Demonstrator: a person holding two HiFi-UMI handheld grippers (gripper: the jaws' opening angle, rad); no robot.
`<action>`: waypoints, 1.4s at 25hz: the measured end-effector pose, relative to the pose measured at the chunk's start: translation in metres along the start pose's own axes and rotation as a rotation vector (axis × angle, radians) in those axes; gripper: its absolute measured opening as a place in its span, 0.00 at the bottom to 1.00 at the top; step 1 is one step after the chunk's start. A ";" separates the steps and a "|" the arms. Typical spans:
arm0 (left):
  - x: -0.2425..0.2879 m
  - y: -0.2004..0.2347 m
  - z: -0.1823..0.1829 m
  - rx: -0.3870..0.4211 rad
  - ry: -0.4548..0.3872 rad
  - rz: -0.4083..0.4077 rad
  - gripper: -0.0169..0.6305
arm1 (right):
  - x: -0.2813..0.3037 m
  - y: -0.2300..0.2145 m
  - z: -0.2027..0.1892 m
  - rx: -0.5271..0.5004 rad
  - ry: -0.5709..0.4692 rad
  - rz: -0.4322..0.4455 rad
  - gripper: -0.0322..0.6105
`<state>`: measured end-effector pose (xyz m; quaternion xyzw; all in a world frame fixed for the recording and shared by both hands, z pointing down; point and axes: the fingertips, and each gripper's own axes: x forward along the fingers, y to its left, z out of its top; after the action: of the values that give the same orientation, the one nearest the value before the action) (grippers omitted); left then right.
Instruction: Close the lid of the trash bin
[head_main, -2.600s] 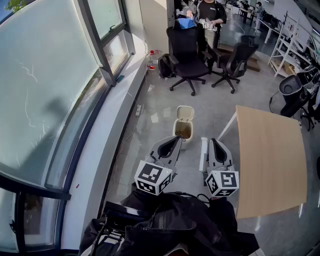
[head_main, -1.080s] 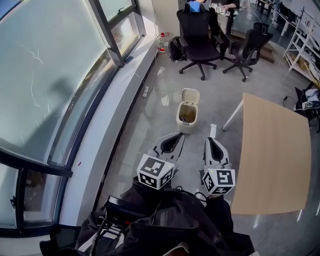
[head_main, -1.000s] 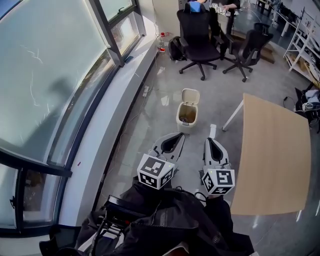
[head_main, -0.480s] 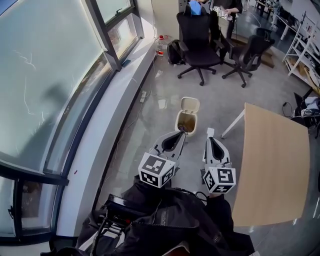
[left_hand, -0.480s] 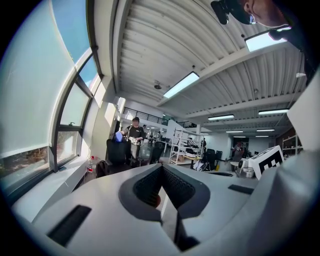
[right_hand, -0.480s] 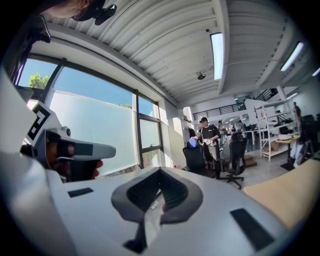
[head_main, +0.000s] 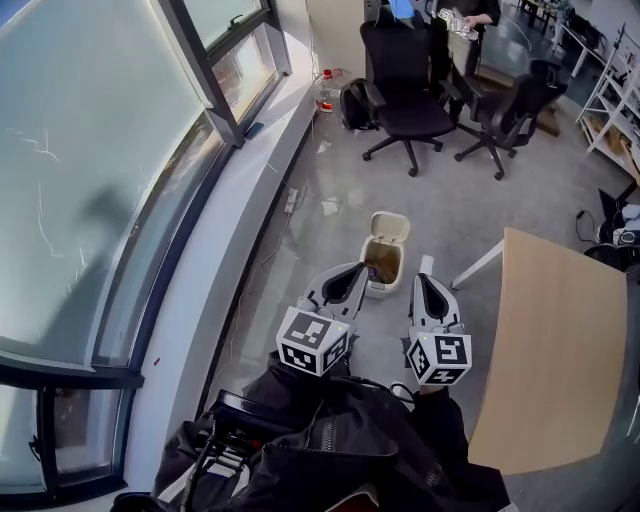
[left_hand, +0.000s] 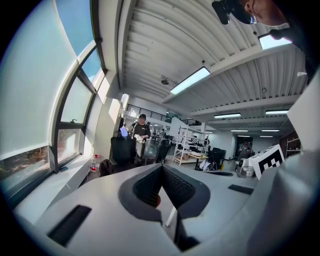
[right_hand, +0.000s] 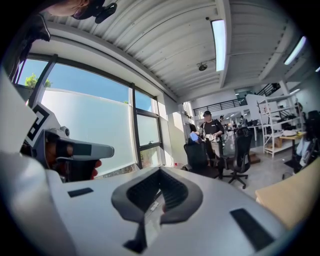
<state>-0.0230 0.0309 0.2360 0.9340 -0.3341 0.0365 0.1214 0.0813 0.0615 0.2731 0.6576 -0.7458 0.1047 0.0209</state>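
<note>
We are holding the left gripper (head_main: 358, 268) and the right gripper (head_main: 424, 280) side by side, each with its jaws pressed together on nothing. The trash bin (head_main: 388, 284) is standing on the grey floor (head_main: 330, 190) just beyond their tips, its lid (head_main: 391, 227) tilted up open, near the wooden table (head_main: 560, 330).
</note>
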 end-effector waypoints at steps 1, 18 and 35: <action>0.007 0.006 0.003 -0.001 -0.004 -0.006 0.03 | 0.009 -0.003 0.001 0.001 0.005 -0.007 0.06; 0.109 0.066 -0.009 -0.068 0.084 -0.130 0.03 | 0.103 -0.031 0.002 -0.025 0.081 -0.091 0.06; 0.136 0.112 -0.053 -0.022 0.184 0.131 0.03 | 0.145 -0.080 -0.034 -0.037 0.148 0.060 0.06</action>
<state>0.0123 -0.1236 0.3300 0.9014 -0.3822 0.1265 0.1592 0.1373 -0.0835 0.3410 0.6248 -0.7634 0.1401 0.0849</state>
